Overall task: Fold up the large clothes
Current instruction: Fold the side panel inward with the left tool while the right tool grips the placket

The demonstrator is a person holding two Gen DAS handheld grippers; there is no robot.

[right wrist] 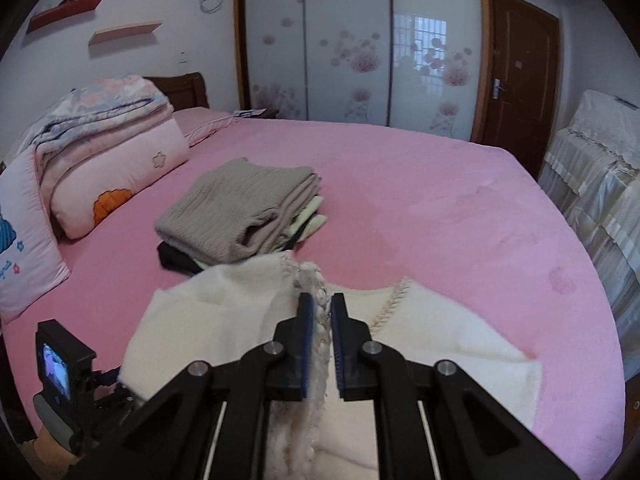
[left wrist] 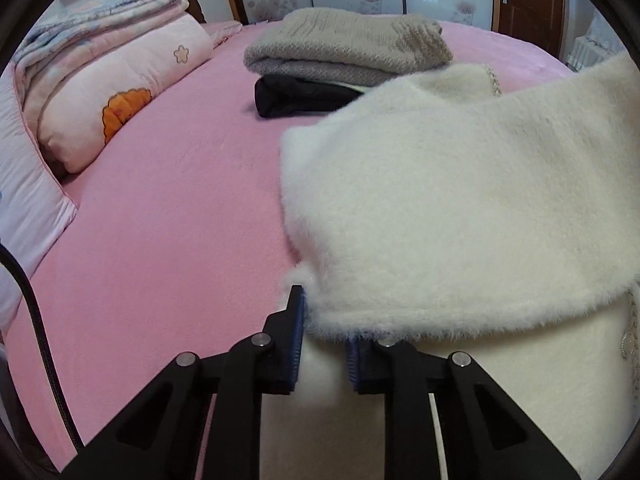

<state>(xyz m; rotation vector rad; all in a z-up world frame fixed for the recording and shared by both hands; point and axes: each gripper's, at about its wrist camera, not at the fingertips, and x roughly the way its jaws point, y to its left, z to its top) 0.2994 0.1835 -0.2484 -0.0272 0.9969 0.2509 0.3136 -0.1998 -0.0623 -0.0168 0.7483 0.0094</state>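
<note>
A fluffy white garment (left wrist: 452,200) lies partly lifted over the pink bed (left wrist: 168,216). My left gripper (left wrist: 324,320) is shut on its lower furry edge, and the fabric drapes over the right finger. In the right wrist view my right gripper (right wrist: 321,308) is shut on the white garment's (right wrist: 432,344) braided trim edge, holding a fold upright above the rest. The left gripper's body with its small screen (right wrist: 60,372) shows at the lower left there.
A folded stack of a grey knit (right wrist: 240,208) on dark clothes (left wrist: 300,96) lies mid-bed behind the garment. Folded quilts and pillows (left wrist: 100,92) line the left side. A wardrobe (right wrist: 360,40) and a door (right wrist: 516,72) stand behind the bed. A covered piece of furniture (right wrist: 600,184) is at the right.
</note>
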